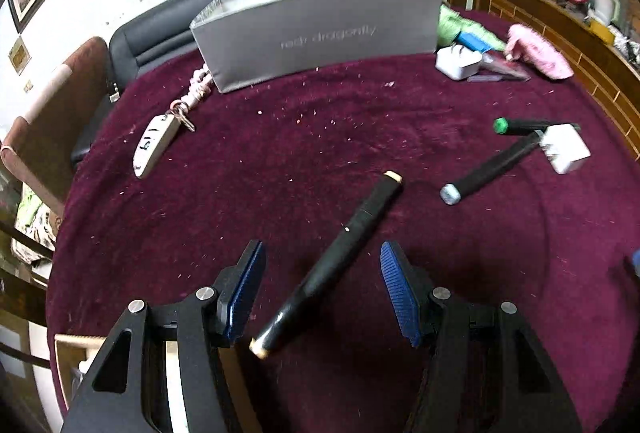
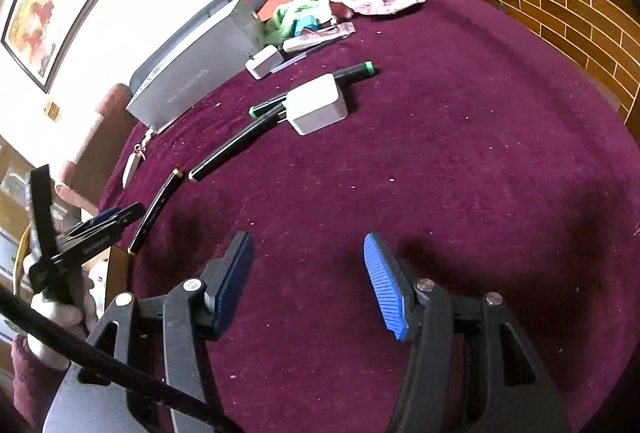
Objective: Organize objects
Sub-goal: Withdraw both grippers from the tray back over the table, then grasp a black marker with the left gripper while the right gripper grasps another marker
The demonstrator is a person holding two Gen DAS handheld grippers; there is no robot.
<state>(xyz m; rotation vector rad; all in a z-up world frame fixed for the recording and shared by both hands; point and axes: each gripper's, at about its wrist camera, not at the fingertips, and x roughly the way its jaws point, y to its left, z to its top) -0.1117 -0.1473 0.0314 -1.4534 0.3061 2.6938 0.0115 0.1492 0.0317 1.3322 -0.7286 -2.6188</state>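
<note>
The left gripper [image 1: 322,289] hangs over the maroon-covered worktop [image 1: 280,161] with its jaws spread, a black pen with gold ends [image 1: 340,257] lying between them untouched. The right gripper [image 2: 308,285] is also spread, with nothing between its jaws. Farther off lie a black marker with a grey cap [image 1: 486,169], a green-capped marker [image 1: 520,125], a white charger [image 1: 566,149], a key fob [image 1: 154,145] and a grey box [image 1: 316,33].
</note>
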